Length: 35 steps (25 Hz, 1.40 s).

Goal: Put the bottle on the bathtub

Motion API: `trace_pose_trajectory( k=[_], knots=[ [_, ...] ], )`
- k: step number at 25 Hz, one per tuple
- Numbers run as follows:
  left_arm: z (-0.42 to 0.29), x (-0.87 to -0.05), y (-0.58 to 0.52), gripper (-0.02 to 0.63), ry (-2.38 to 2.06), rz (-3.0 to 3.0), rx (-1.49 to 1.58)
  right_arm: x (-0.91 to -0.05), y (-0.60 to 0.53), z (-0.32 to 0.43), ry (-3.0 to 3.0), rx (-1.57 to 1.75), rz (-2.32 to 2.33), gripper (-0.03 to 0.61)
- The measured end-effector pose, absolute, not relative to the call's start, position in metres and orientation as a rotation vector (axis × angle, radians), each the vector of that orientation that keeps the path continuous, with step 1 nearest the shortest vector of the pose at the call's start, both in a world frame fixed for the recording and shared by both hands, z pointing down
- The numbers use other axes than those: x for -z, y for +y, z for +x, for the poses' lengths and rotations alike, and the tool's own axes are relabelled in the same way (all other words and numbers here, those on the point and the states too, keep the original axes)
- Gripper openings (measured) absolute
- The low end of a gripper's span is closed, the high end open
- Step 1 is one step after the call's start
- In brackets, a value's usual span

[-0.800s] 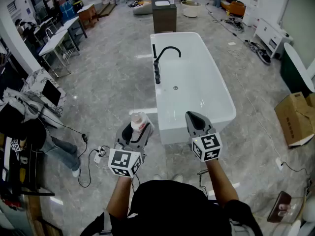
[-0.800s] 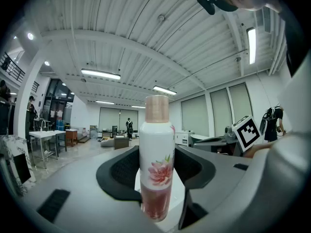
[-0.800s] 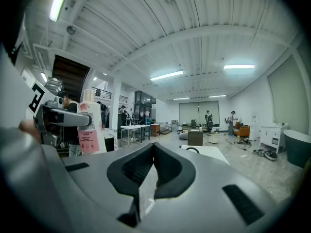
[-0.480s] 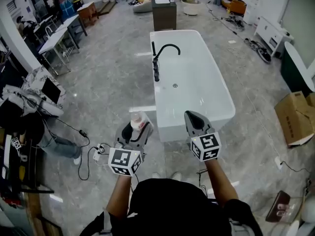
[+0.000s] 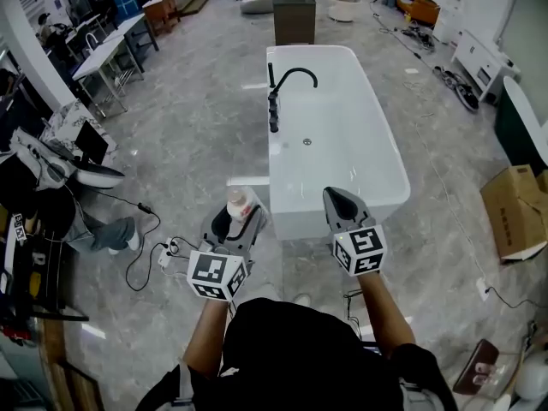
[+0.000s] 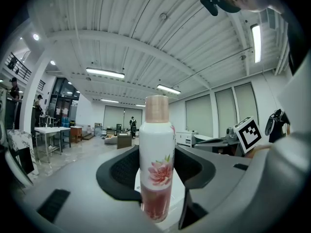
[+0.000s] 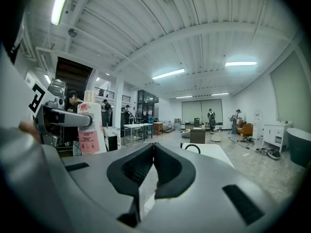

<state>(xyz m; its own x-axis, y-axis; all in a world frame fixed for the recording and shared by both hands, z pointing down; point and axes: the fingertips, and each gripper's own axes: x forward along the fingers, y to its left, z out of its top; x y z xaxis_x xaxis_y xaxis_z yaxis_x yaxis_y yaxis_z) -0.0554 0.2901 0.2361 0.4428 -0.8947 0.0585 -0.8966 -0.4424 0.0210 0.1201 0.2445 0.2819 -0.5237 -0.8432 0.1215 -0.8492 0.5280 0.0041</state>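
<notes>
The flower-printed bottle (image 5: 239, 204) stands upright, clamped in the left gripper (image 5: 241, 219) at lower centre of the frame, just short of the white bathtub (image 5: 360, 157); the right gripper (image 5: 341, 204) is pressed together, empty.

The bottle (image 6: 157, 164) is a slim white can with a pink flower print, a pinkish band round its base and a dull pink cap, and it stands upright, clamped at its lower body between the jaws of the left claw (image 5: 244, 221), its cap rising clear above them. The bathtub (image 5: 295, 225) is a white freestanding tub with rounded corners, a black arched faucet (image 5: 287, 88) on its left rim and a small drain (image 5: 306, 142) in its floor. It stretches lengthwise away ahead of both claws, its near end just past the tip of the right claw (image 5: 342, 204) and to the right of the bottle.
</notes>
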Motion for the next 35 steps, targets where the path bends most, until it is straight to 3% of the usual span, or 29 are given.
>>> trace_pose_trajectory(
  k=[18,35],
  knots=[
    [-0.061,-0.253,0.237,0.227,-1.678,2.568,-0.069,-0.294,0.191,0.116,-2.638,-0.071,1.416,0.023],
    [-0.092,-0.255,0.095,0.227,-1.652,2.555,-0.048,-0.295,0.05,0.081,-2.616,-0.096,1.417,0.023]
  ],
)
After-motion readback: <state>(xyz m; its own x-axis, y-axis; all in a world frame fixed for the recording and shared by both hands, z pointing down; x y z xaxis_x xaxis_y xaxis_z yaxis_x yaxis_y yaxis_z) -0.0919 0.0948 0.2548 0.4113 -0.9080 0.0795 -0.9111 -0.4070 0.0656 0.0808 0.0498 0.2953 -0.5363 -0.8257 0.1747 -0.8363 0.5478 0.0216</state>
